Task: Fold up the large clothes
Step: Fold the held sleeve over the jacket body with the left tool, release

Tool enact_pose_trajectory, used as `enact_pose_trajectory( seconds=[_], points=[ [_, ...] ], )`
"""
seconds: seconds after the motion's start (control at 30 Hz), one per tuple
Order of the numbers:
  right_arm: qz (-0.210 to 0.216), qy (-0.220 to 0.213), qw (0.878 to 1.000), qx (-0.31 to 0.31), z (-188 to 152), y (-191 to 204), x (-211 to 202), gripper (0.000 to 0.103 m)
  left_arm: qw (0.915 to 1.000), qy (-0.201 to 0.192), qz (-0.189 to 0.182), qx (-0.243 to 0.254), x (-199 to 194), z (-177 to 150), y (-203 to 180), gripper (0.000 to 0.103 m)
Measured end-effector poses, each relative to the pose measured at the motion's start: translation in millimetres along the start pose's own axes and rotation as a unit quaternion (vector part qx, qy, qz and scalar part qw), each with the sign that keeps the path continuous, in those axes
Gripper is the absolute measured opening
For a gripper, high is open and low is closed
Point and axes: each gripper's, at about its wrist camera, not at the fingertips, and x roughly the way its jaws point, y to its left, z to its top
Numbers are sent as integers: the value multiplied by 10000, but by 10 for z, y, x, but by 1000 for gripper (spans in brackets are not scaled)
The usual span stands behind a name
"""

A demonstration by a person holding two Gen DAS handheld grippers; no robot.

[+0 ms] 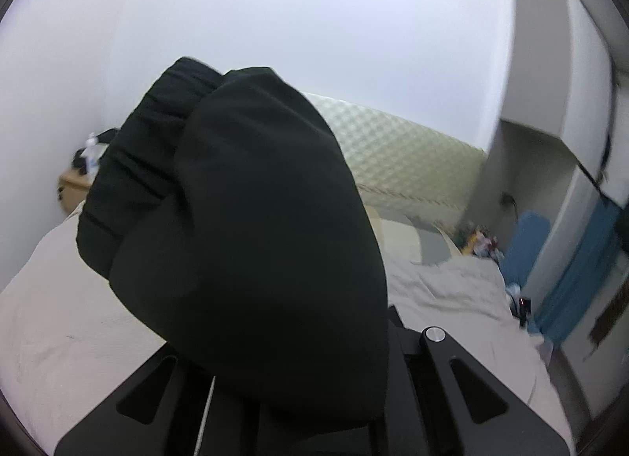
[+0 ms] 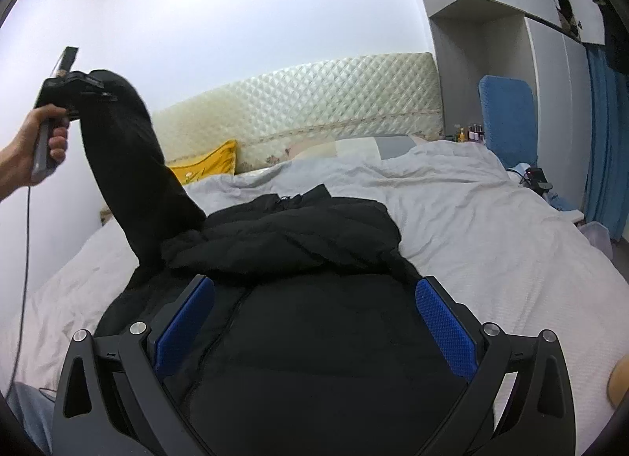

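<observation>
Black padded jacket [image 2: 298, 243] spread on the pale bedcover of the bed [image 2: 491, 220], body lying toward the quilted headboard [image 2: 306, 98], collar end crumpled at the far side, hem end nearest the right wrist camera. One sleeve [image 2: 129, 157] lifted clear of the bed, rising steeply up and to the left in the right wrist view, its elastic cuff [image 1: 157, 129] bunched and filling the left wrist view. Left gripper [image 2: 84, 90] clamped tight on that cuff end, held in a person's hand [image 2: 35, 145] (fingertips hidden under the fabric in its own camera). Right gripper [image 2: 314, 322] with blue pads [image 2: 444, 330] spread wide, nothing between them, poised just above the lower body of the jacket. Probably light for its bulk, soft and puffy, smooth shell likely slippery and springy, so apt to slide or unfold when released. Best taken at firm edges: cuff, hem, shoulder seam, rather than the puffy middle. Long axis of the body running from the camera toward the headboard; long axis of the raised sleeve running from the shoulder on the bed up to the cuff.
</observation>
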Motion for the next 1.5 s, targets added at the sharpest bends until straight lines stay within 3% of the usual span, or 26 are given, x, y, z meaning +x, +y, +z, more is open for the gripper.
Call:
enact_pose_trajectory(
  seconds=[0.2,0.43,0.6,0.8,1.03,1.17,1.33,1.5],
  points=[
    [-27,-168,9997,168,41,-234,-165,103,9978,173,-292,562,247,-330,-739,9],
    [-18,-299,9984,488,67,-503,-272,103,9922,554,-693,876,641,-905,-1394,10],
    [-36,-341,9977,579,115,-678,-261,103,9838,790,-948,1298,923,-1280,-1739,10],
    [-78,-385,9950,913,129,-912,-228,103,9771,1109,-1198,1365,1240,-1728,-1850,10],
    [26,-424,9958,805,141,-935,-169,103,9729,1462,-1183,1345,1564,-2150,-2216,10],
    [124,-439,9961,761,147,-912,-147,103,9670,1764,-1022,1529,1738,-2309,-2322,10],
    [147,-539,9950,828,135,-987,-228,103,9626,2170,-949,1316,1917,-2496,-2317,10],
    [102,-539,9940,948,57,-1092,-301,103,9649,2098,-809,1359,1829,-2493,-2400,11]
  ],
)
